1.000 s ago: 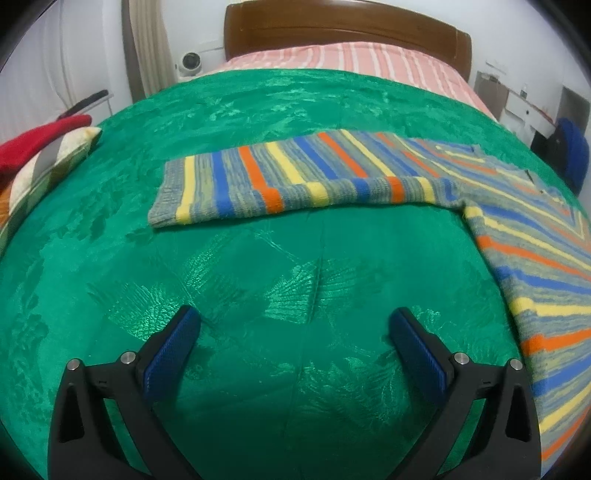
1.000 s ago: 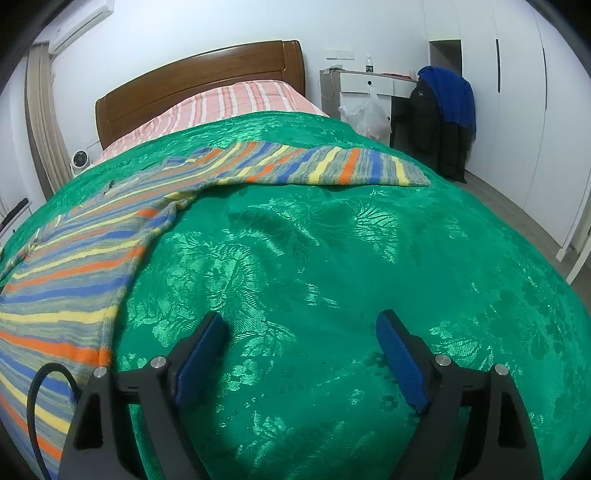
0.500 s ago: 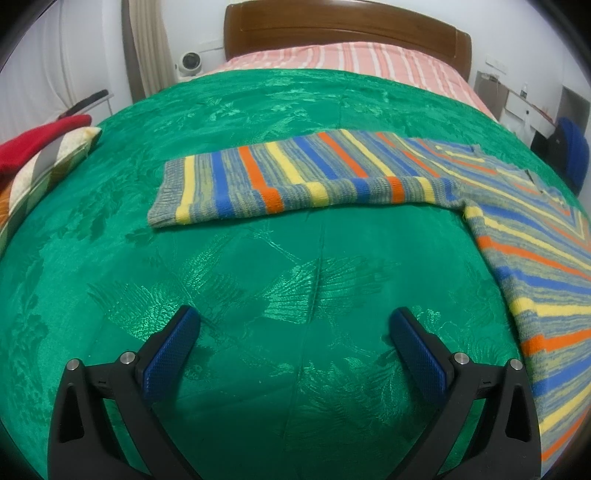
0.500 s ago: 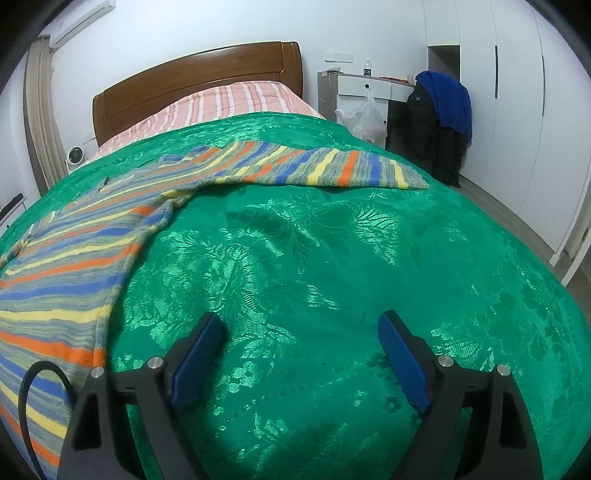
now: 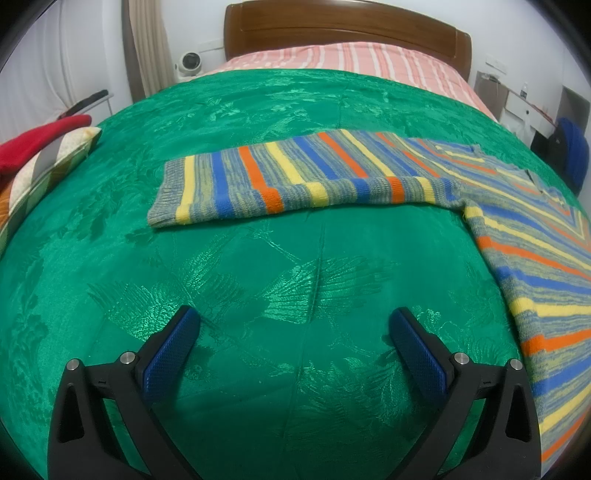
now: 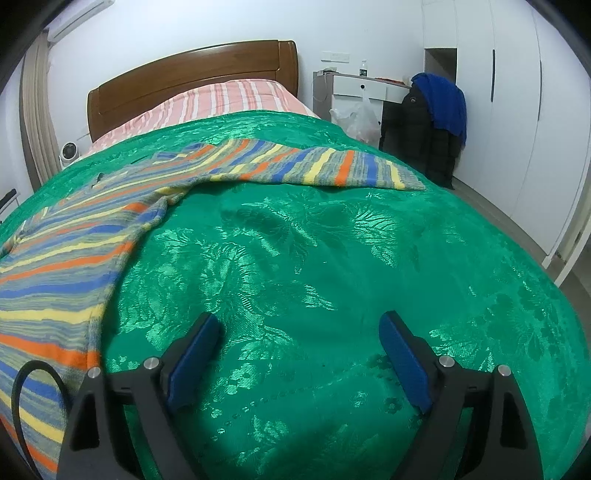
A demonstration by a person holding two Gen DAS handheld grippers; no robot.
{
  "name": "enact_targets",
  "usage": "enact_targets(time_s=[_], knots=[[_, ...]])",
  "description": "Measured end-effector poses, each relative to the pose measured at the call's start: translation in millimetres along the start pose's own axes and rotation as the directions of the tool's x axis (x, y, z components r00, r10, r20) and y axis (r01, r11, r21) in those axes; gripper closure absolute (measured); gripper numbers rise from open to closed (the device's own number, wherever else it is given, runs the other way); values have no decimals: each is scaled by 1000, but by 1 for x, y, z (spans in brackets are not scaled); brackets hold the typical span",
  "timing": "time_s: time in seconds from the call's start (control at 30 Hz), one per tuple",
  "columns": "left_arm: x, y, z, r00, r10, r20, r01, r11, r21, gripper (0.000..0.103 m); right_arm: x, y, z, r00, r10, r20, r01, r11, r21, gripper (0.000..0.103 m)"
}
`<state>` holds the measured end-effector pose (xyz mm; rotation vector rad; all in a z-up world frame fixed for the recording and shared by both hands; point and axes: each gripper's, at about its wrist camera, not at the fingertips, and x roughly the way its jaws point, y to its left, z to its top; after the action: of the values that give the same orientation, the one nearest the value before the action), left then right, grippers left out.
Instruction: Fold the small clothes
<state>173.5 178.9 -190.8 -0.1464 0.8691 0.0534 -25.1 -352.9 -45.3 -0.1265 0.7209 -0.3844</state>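
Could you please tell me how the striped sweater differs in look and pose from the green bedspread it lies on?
The striped sweater is a knit with blue, orange and yellow bands; the green bedspread is one colour, glossy, with a woven leaf pattern. The sweater covers only part of the bed, sleeves stretched out to both sides; the bedspread spans nearly all of it. Both lie flat and unfolded.

- One striped sweater [image 5: 332, 173] is counted.
- One green bedspread [image 5: 258, 277] is counted.
- Two hand-held grippers are counted: left [image 5: 295, 325], right [image 6: 301, 328].
- One headboard [image 5: 347, 22] is seen.
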Motion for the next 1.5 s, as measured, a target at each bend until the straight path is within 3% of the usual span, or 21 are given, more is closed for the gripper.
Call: enact_targets(time_s=[1.2, 1.3, 1.33, 1.4, 1.5], knots=[[-1, 0, 0, 1000, 3, 0, -3, 1000, 2, 0, -7, -5, -5, 999, 42, 32, -42, 999, 12, 14], [-1, 1, 1, 1000, -7, -24, 7, 1000, -5, 0, -13, -11, 3, 995, 97, 5, -97, 994, 46, 14], [-2, 1, 2, 999, -12, -51, 12, 1000, -6, 0, -16, -16, 7, 990, 142, 3, -142, 987, 81, 14], [-7, 0, 1, 994, -23, -105, 24, 1000, 5, 0, -26, -44, 22, 959, 282, 34, -282, 930, 234, 14], [-18, 3, -12, 992, -53, -118, 54, 999, 5, 0, -23, -98, 53, 915, 392, 93, -390, 808, 442, 14]])
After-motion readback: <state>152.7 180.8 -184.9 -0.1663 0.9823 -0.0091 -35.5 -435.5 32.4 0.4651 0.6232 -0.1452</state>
